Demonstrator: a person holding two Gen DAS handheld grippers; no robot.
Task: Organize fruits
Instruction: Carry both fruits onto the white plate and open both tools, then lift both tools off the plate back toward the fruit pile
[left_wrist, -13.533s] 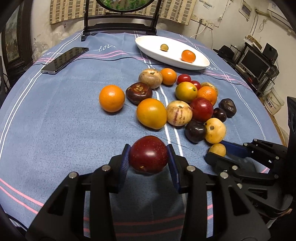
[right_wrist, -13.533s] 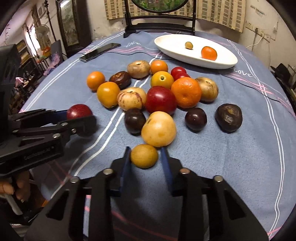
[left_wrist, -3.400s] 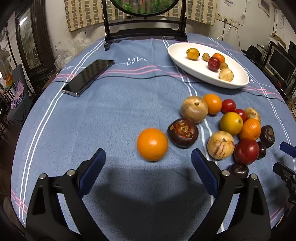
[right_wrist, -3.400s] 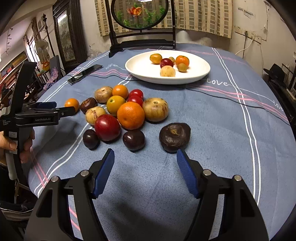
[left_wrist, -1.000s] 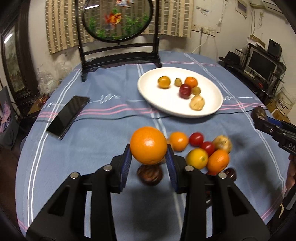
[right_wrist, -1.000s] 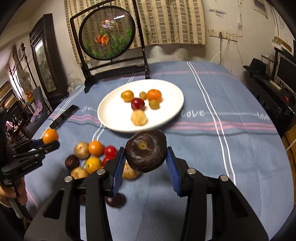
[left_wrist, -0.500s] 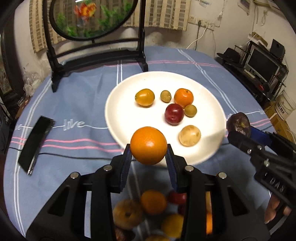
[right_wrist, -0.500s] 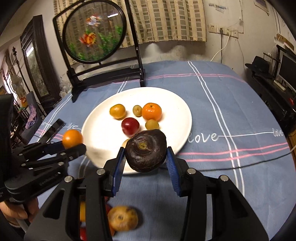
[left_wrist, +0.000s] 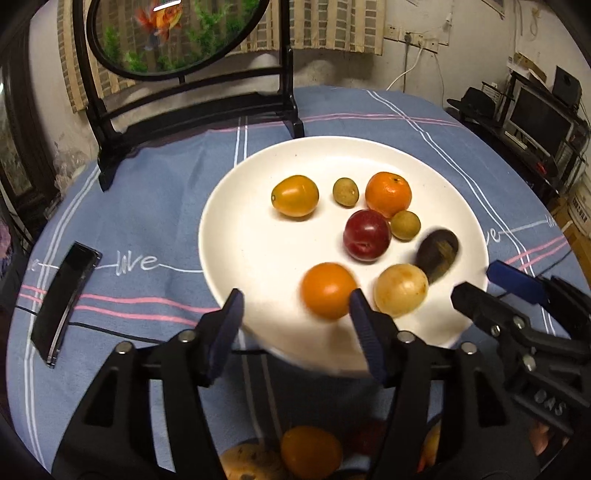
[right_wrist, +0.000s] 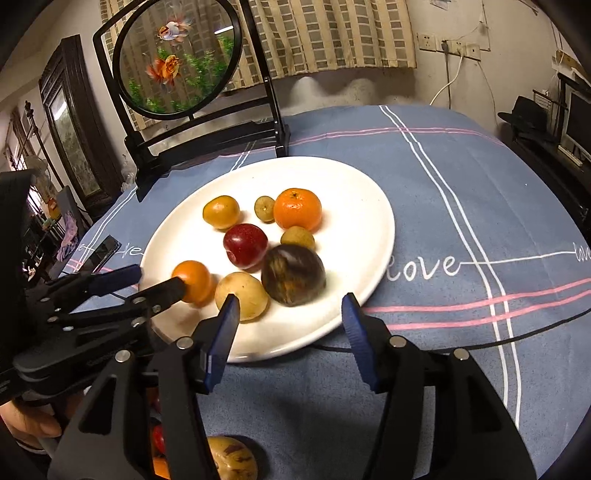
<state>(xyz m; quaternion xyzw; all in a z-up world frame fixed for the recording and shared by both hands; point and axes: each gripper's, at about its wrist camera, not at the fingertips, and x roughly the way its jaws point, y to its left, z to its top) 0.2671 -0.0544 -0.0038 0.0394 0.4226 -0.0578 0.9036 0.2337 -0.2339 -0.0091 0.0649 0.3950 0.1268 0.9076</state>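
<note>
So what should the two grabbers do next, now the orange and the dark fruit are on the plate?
Probably pull both back from the plate and go for more fruit. The left gripper and right gripper are opening, and the orange and dark fruit already lie on the plate, free of the pads. More fruit waits on the cloth below.

I see a white plate (left_wrist: 229, 206) on a blue cloth (left_wrist: 155, 206) with pink and white stripes. On the plate sit orange, yellow, red and dark brown fruits (right_wrist: 293, 275).
</note>
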